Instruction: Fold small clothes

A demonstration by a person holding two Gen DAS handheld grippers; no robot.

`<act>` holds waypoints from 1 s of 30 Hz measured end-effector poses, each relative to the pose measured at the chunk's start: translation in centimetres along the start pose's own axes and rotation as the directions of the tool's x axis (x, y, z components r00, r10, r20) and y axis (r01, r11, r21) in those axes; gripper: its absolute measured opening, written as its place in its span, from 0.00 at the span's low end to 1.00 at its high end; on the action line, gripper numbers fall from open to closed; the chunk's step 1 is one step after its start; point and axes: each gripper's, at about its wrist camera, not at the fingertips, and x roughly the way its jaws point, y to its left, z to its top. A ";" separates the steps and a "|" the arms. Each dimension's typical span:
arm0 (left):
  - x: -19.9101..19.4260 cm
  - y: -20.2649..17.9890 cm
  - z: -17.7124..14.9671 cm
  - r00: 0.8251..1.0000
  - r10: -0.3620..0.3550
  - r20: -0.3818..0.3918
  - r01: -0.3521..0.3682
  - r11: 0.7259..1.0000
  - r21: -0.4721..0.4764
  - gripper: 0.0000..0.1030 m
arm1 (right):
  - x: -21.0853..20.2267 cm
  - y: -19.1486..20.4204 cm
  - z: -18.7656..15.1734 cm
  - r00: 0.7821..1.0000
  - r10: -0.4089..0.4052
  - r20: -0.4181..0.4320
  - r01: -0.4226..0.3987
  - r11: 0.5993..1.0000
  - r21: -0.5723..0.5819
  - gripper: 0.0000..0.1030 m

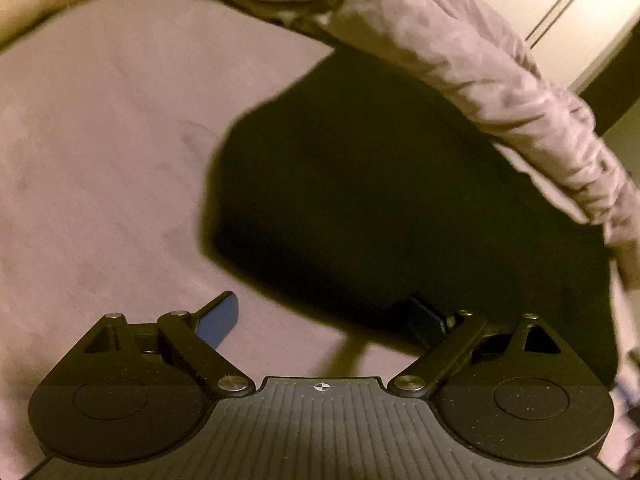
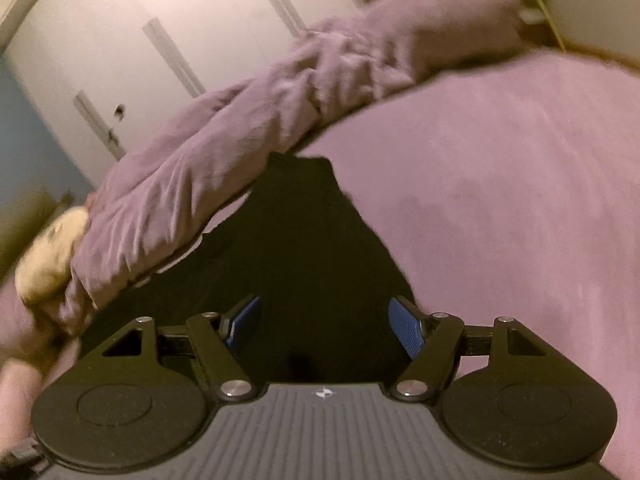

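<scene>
Black garment (image 1: 400,200) lies flat on the mauve bed sheet (image 1: 100,140), one edge tucked under the bunched mauve duvet (image 1: 460,60) along the far side. Same garment in the right wrist view (image 2: 312,240), running up to the duvet (image 2: 240,120).

Left tongs (image 1: 324,316): jaws wide apart, nothing between; one finger over bare sheet, the other over the garment's near edge.

Right tongs (image 2: 324,324): jaws apart, blue pads (image 2: 406,328) clear, hovering over the garment; contact with cloth can't be told.

Cream fluffy item (image 2: 52,256) sits beside the duvet's end. White panelled doors (image 2: 120,40) behind. No containers or readable text visible. Frames motion-blurred.
</scene>
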 end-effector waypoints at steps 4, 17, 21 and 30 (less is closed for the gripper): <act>0.7 0.6 0.3 0.998 -0.054 0.022 0.056 0.993 -0.107 0.90 | 0.6 -2.8 -1.9 0.995 0.063 -0.082 -0.039 0.965 0.258 0.69; 3.6 2.4 3.2 0.995 -0.100 0.030 0.104 0.946 -0.306 0.30 | 6.9 -2.8 -2.5 0.967 0.252 0.030 -0.229 0.817 0.530 0.65; 3.5 2.0 3.1 0.994 -0.106 0.040 0.112 0.961 -0.253 0.31 | 7.7 -2.6 -1.9 0.976 0.218 0.024 -0.201 0.845 0.495 0.38; 3.7 0.8 4.0 0.998 -0.065 0.028 0.069 0.971 -0.228 0.15 | 8.6 -1.3 -0.7 0.987 0.156 -0.042 -0.121 0.886 0.448 0.35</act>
